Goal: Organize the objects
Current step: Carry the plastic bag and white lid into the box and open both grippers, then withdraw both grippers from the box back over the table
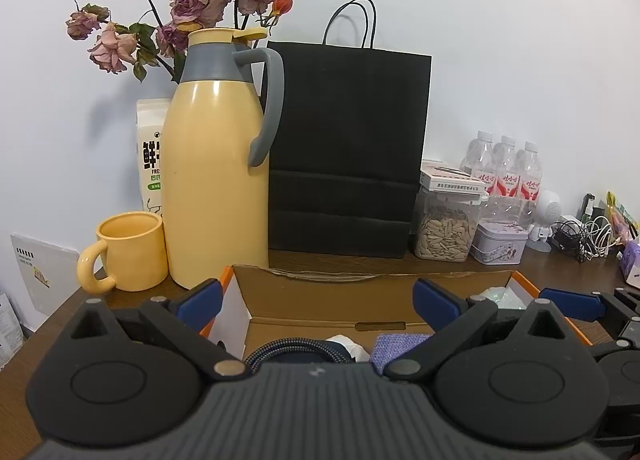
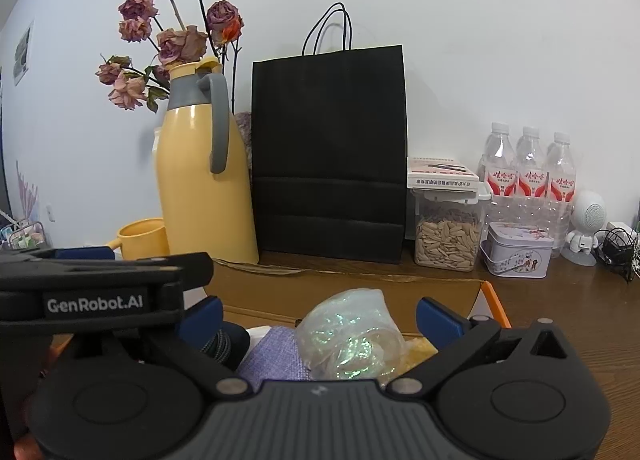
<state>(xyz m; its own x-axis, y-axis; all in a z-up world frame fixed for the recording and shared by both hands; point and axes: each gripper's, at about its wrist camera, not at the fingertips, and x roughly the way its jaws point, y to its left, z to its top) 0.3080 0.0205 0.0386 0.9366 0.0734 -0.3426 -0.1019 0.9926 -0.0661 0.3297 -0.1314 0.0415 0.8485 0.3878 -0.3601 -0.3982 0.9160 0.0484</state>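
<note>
Both grippers are wide open rn, nothing pinched in either. The left gripper (image 1: 318,302) hangs over the cardboard box (image 1: 320,292), its blue pads spread abt as wide as the box's near half, and below and between them sit a dark braided cable coil (image 1: 296,354), smth white (image 1: 344,342) and a lilac cloth (image 1: 400,344). Right gripper (image 2: 318,314) is over the same box's right end, w/ a clear iridescent plastic bag (image 2: 352,336) dead centre between its pads but not squeezed, imo just lying on the pile. The lilac cloth is down-left of it, smth yellow (image 2: 416,352) down-right.

So the task stuff is in the box already, directly under the fingers. Whether this is drop-off done or a fresh grab, can't say.

What could go sideways:
- the two grippers are v close, the left one's body fills the left side of the right wrist view. Any sideways swing and they knock each other.
- that plastic bag looks puffy and slippery; close on it off-centre and it prob squirts out or drags the cloth along.
- pushing fwd: yellow thermos jug (image 1: 216,179) and yellow mug (image 1: 132,252) stand just past the box, ahead-left of the left gripper, black paper bag (image 1: 348,147) straight ahead. The jug is tall and looks tippable.
- box's far wall looks torn and floppy, a pad could snag it.
</note>
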